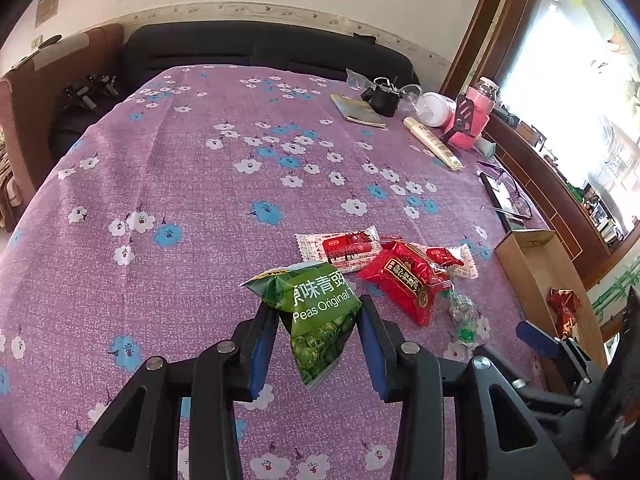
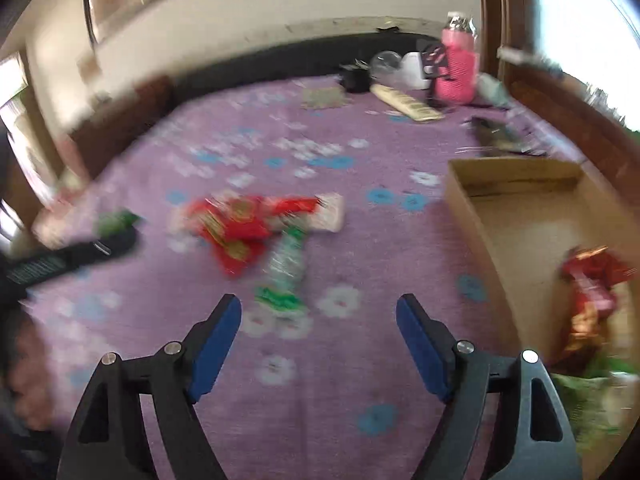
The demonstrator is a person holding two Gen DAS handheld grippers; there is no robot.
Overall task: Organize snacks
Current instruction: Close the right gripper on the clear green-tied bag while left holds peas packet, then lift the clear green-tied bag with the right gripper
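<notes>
My left gripper point(image 1: 318, 312) is shut on a green pea snack bag point(image 1: 320, 316) and holds it above the purple flowered cloth point(image 1: 180, 184). Beyond it lie a white-and-red wrapped snack point(image 1: 340, 248), a red packet point(image 1: 404, 280) and a small clear-and-green candy point(image 1: 464, 316). My right gripper point(image 2: 319, 320) is open and empty over the cloth, just short of the clear-and-green candy point(image 2: 286, 268) and the red packets point(image 2: 240, 224). A cardboard box point(image 2: 476, 216) at the right holds a red-gold snack point(image 2: 588, 292) and a green bag point(image 2: 592, 396). The right view is blurred.
At the far right of the table stand a pink-sleeved bottle point(image 1: 478, 116), a white jar point(image 1: 432, 109), a black cup point(image 1: 385, 100), a cream tube point(image 1: 432, 142), a booklet point(image 1: 360, 111), a phone and glasses point(image 1: 504, 196). A dark sofa back point(image 1: 260, 50) runs behind.
</notes>
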